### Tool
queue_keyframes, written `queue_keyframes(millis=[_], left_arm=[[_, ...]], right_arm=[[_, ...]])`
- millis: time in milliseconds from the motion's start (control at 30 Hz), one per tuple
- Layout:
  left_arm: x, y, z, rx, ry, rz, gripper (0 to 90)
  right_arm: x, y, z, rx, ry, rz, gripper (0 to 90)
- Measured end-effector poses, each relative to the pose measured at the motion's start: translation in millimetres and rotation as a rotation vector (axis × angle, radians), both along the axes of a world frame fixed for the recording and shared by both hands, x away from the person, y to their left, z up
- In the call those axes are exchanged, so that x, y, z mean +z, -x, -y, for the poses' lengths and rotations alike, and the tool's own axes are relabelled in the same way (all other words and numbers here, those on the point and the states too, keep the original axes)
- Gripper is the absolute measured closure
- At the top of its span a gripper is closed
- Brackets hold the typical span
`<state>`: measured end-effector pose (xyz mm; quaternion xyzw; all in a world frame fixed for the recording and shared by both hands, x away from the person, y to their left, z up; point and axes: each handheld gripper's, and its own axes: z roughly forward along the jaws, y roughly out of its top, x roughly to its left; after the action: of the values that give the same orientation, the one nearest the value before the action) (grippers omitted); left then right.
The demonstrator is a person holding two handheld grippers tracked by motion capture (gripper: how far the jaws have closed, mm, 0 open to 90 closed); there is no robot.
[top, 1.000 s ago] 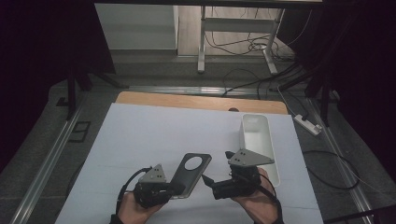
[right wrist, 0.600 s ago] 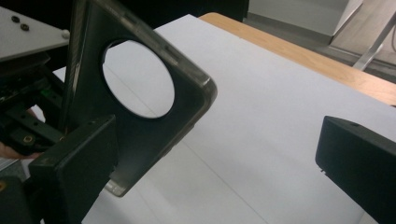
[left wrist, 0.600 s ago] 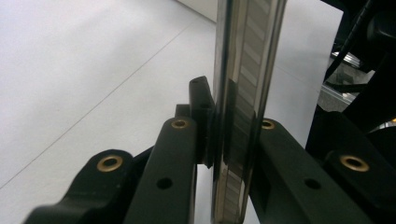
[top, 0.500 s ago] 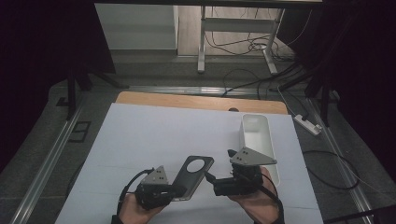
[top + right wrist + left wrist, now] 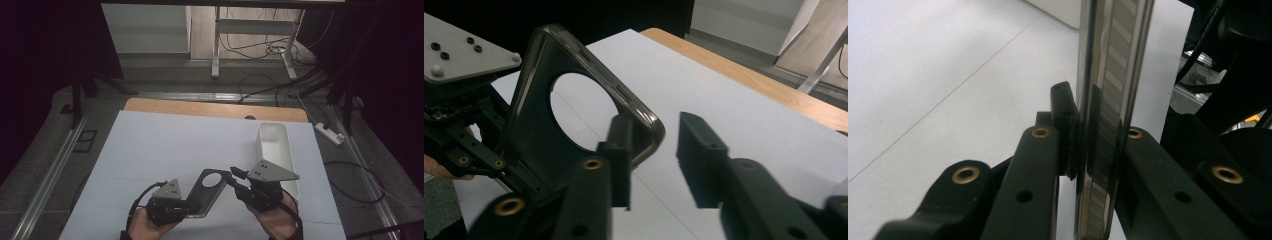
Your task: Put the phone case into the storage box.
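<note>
- One wide white surface [image 5: 165, 145] carries everything; a strip of bare wood shows along its far edge.
- Standing on the right side of it, a long white tray [image 5: 276, 145] runs lengthwise away from the person, just beyond the right hand.
- Between the two hands, a dark phone case [image 5: 207, 192] with a round hole near its top is held up off the surface, tilted, its upper end leaning toward the right tongs.
- Clenched on the lower end of that case, the left tongs [image 5: 1088, 165] pinch its thin glossy edge between both pads, as the left gripper view shows edge-on.
- Facing it, the right tongs [image 5: 654, 150] sit at the case's rounded upper corner; their jaws have just been closing, and that corner lies between them.
- In the right gripper view a gap remains beside the far pad, so the case is not yet pinched there.
</note>
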<state>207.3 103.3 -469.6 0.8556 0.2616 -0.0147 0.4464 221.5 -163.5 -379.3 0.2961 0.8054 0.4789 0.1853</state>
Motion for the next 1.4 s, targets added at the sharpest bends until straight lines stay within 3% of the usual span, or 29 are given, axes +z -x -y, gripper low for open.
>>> queue_keyframes(millis=[100,433,633,667,700,800,833,1067,1200,1400], left_arm=[[-0.3,-0.4,-0.4,-0.005,0.012,-0.006,85.6],[-2.5,-3.0,0.4,-0.030,0.060,-0.021,84.3],[-2.5,-3.5,2.5,-0.039,0.076,-0.023,75.0],[-2.2,-3.4,2.9,-0.040,0.077,-0.019,71.5],[-0.7,-2.4,3.8,-0.038,0.076,-0.002,62.3],[1.3,-1.5,4.0,-0.036,0.078,0.015,49.3],[2.7,-1.0,3.9,-0.032,0.075,0.028,49.3],[7.6,0.3,-0.4,0.004,0.074,0.061,18.1],[9.7,1.1,-6.2,0.009,0.056,0.081,8.1],[9.0,3.6,-15.4,0.032,0.026,0.115,3.9]], right_arm=[[0.1,0.5,0.3,0.008,-0.004,-0.006,77.3],[3.5,2.0,1.8,-0.007,-0.025,-0.007,79.1],[6.0,1.4,2.2,-0.021,-0.023,-0.012,79.3],[6.5,1.4,2.1,-0.022,-0.023,-0.014,79.3],[7.9,1.4,2.0,-0.030,-0.016,-0.015,79.4],[8.9,1.0,1.8,-0.033,-0.014,-0.014,79.4],[9.3,0.7,1.8,-0.035,-0.010,-0.016,79.4],[9.3,-4.0,4.6,-0.060,0.008,-0.026,79.4],[10.3,-7.1,7.5,-0.071,0.014,-0.031,79.3],[13.3,-11.7,13.1,-0.093,0.024,-0.018,79.3]])
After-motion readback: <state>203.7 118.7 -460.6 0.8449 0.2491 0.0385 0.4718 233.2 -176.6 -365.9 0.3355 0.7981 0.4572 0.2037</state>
